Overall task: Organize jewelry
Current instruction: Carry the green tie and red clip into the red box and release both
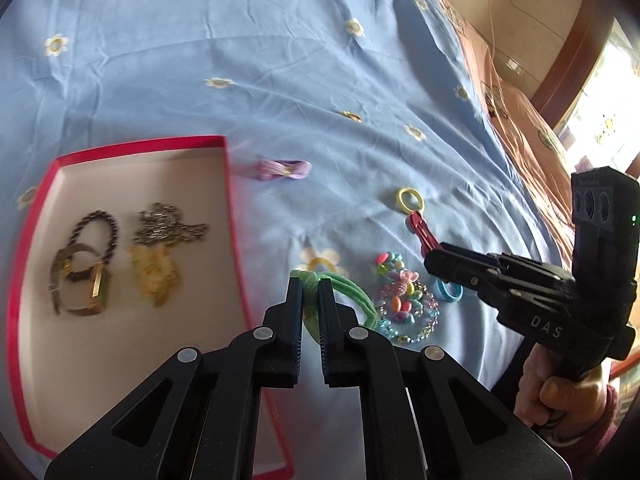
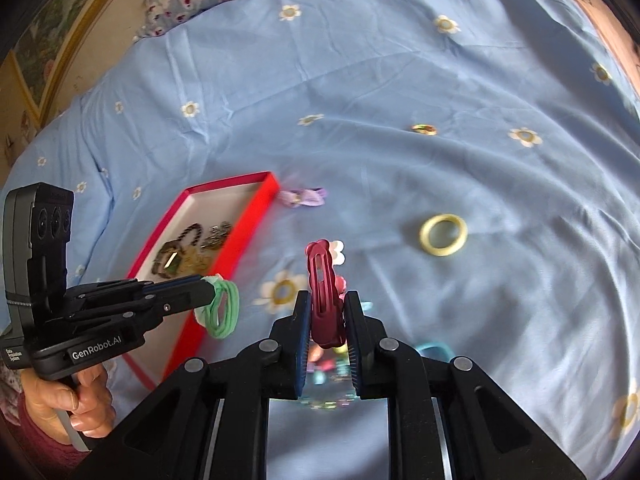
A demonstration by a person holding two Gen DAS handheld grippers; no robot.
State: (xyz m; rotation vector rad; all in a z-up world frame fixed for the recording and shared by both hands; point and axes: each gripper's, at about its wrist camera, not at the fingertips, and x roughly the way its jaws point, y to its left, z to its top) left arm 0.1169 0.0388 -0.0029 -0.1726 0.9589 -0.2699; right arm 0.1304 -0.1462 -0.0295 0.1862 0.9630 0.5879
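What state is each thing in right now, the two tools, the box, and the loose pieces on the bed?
left tool: shut on the green hair tie, lifted beside the box.
right tool: shut on the red hair clip.
red box: open, no lid on it, holding chains and bracelets.
yellow ring: lying loose on the sheet.
purple bow: lying loose by the box.
bead bracelets: heaped on the sheet.

White letters "DAS" stand on the black body of the right gripper (image 1: 430, 267), toward 4 o'clock in the left wrist view. "GenRobot.AI" stands on the left gripper (image 2: 208, 289) body, near 8 o'clock in the right wrist view; smaller print beside it is unreadable.
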